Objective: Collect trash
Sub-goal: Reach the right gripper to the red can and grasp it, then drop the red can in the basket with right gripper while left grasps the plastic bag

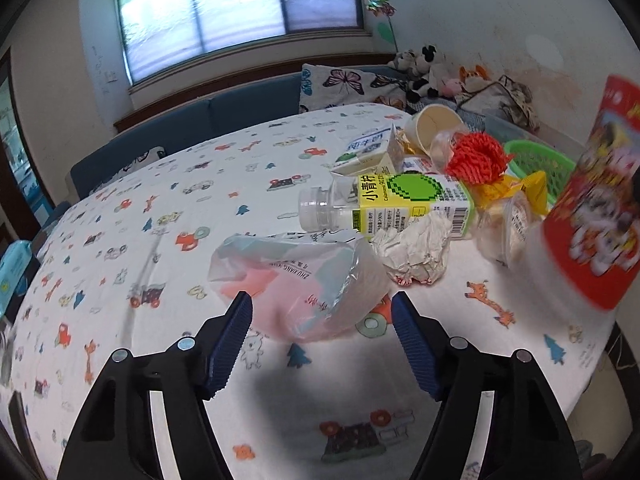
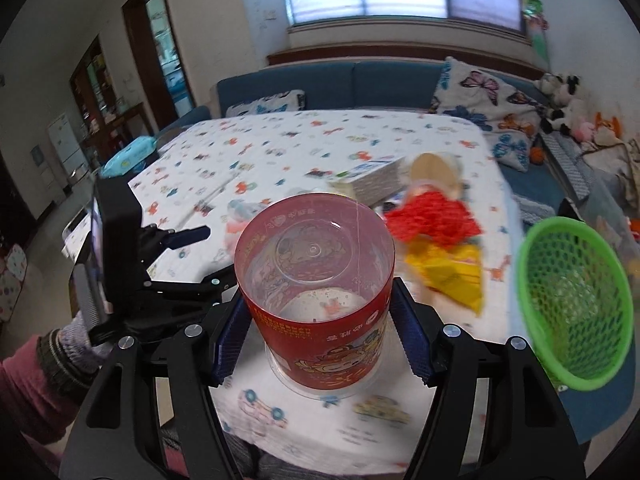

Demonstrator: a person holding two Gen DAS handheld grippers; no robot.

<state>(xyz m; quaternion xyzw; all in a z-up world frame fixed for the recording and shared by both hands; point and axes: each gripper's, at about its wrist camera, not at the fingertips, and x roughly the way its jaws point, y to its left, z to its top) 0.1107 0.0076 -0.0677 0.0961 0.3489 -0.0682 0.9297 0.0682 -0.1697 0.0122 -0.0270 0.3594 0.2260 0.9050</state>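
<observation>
Right wrist view: my right gripper clamps the red tub, the green basket to its right. My left gripper straddles, unclamped, the plastic bag; slippery film could slide away.

Yellow-green drink carton: large "小青柠" printed on side, barcode at end. Crumpled plastic bag: Latin letters "ZHU YANG". Red container: print too blurred for reading.
</observation>
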